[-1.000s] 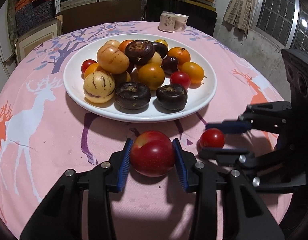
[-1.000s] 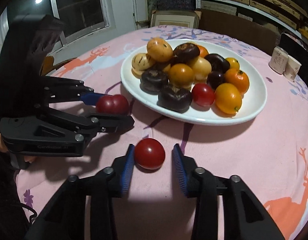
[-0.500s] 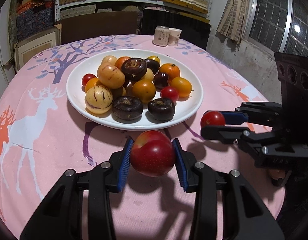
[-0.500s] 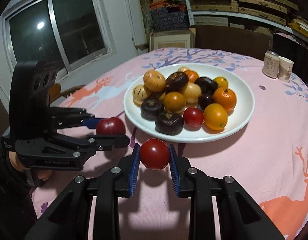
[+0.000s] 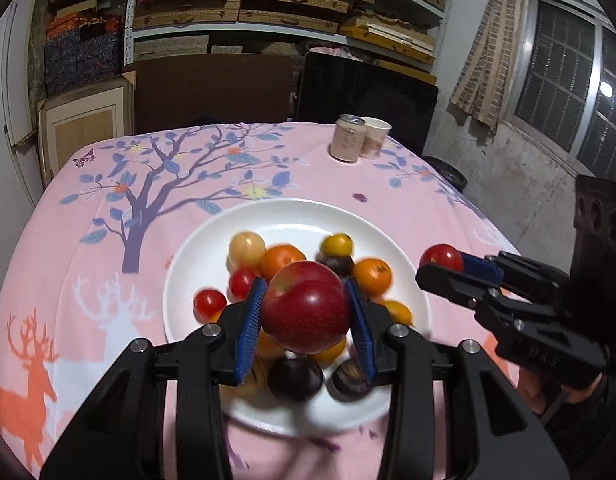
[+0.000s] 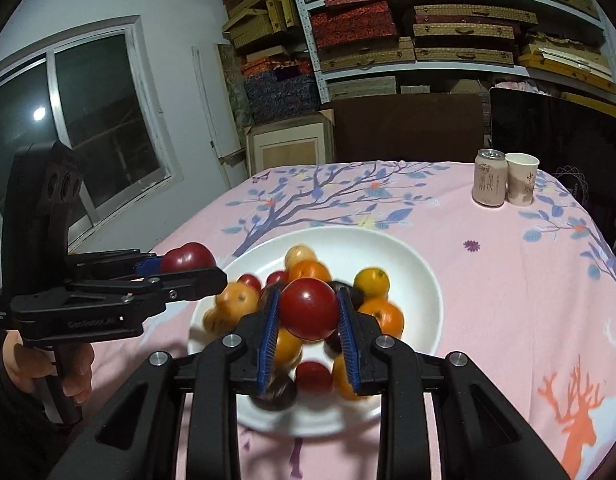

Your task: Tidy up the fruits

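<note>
My left gripper (image 5: 305, 320) is shut on a large red apple-like fruit (image 5: 305, 308), held in the air above the near part of a white plate (image 5: 291, 212). My right gripper (image 6: 308, 316) is shut on a small red tomato (image 6: 308, 308), also raised over the plate (image 6: 412, 256). Orange, yellow, red and dark purple fruits are piled on the plate and look blurred. The right gripper with its tomato (image 5: 442, 258) shows at the right of the left wrist view. The left gripper with its red fruit (image 6: 187, 258) shows at the left of the right wrist view, a hand below it.
A pink tablecloth (image 5: 107, 240) with tree and deer prints covers the round table. A drink can (image 5: 350, 138) and a paper cup (image 5: 374, 138) stand at the far edge. Chairs, boxes and shelves stand behind the table; windows are at the sides.
Both grippers have lifted their fruits off the tablecloth and moved up and forward over the plate. The right gripper closed on the tomato early in this span.
</note>
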A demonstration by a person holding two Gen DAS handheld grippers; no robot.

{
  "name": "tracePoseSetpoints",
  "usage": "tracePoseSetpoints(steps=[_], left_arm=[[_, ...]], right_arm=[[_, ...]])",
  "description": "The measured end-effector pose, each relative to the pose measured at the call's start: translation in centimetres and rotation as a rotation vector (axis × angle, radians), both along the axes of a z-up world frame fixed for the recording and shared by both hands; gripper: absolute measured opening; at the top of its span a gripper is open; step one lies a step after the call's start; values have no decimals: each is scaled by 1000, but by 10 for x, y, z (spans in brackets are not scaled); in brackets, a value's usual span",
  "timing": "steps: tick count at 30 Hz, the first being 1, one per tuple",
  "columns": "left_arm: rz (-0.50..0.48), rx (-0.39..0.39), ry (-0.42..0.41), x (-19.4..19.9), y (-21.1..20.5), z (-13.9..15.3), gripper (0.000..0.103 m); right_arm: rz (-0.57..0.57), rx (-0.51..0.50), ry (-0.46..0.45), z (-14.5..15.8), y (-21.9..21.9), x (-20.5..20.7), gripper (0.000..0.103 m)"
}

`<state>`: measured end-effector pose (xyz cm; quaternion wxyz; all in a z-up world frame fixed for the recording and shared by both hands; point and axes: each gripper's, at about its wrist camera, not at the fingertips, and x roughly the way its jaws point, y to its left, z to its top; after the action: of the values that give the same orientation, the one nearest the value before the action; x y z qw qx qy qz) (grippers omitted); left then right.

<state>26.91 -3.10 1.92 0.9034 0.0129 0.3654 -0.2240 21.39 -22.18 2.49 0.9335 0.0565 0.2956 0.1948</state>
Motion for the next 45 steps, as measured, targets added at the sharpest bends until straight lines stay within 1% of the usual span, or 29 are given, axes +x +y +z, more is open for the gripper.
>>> tracePoseSetpoints(steps=[4,8,9,10,11,12,13,16,17,18,20,22,23,24,25,26,28,31,33,35,38,40,43,45], left_arm=[[37,14,50,33,0,-14,39],[53,24,80,51,0,-27,39],[61,33,83,53,-1,-30,41],[71,36,86,55,-1,-32,45],[82,32,83,55,1,-33,60],[91,28,76,55,2,-32,68],[100,22,66,54,4,-30,71],[107,-3,67,47,11,-23,75],[115,-17,70,41,15,-20,86],[122,-29,69,35,18,-18,94],[132,-33,69,15,25,-17,96],[137,7,93,-8,27,-20,98],[135,27,97,-23,27,-23,98],[133,42,96,-35,27,-25,98],[127,60,93,-53,26,-27,98],[124,69,90,-67,26,-29,98],[115,80,82,-99,26,-32,98],[129,96,42,-144,22,-28,98],[148,132,14,-168,18,-24,98],[187,181,-37,-196,15,-15,98],[243,211,-90,-224,16,-3,98],[250,192,-84,-240,18,2,98],[256,154,-72,-249,26,9,98],[262,148,-62,-254,28,11,98]], right_arm=[[-31,-1,46,-12,1,32,28],[-39,-14,70,-22,4,44,29],[-35,-16,78,-25,5,46,30],[-28,-13,84,-26,4,48,31],[-24,-13,86,-27,5,48,34],[-24,-14,77,-26,5,46,39],[-28,-14,65,-24,4,44,43],[-41,-7,43,-18,-1,36,45],[-52,-1,39,-16,-4,31,45],[-62,2,40,-15,-7,27,47],[-89,12,57,-13,-14,12,57],[-111,26,77,-12,-19,-7,80],[-116,31,87,-12,-20,-16,85],[-120,32,101,-12,-20,-29,94],[-116,27,112,-13,-18,-43,100],[-108,17,116,-13,-16,-54,99],[-107,-33,102,-12,-9,-84,99],[-123,-85,83,-14,-2,-126,99],[-134,-106,92,-12,0,-145,99],[-146,-125,85,-7,1,-165,99],[-162,-122,58,3,2,-193,99],[-166,-117,51,8,-1,-206,99],[-167,-106,32,15,-1,-223,99],[-169,-112,13,19,-1,-232,99]])
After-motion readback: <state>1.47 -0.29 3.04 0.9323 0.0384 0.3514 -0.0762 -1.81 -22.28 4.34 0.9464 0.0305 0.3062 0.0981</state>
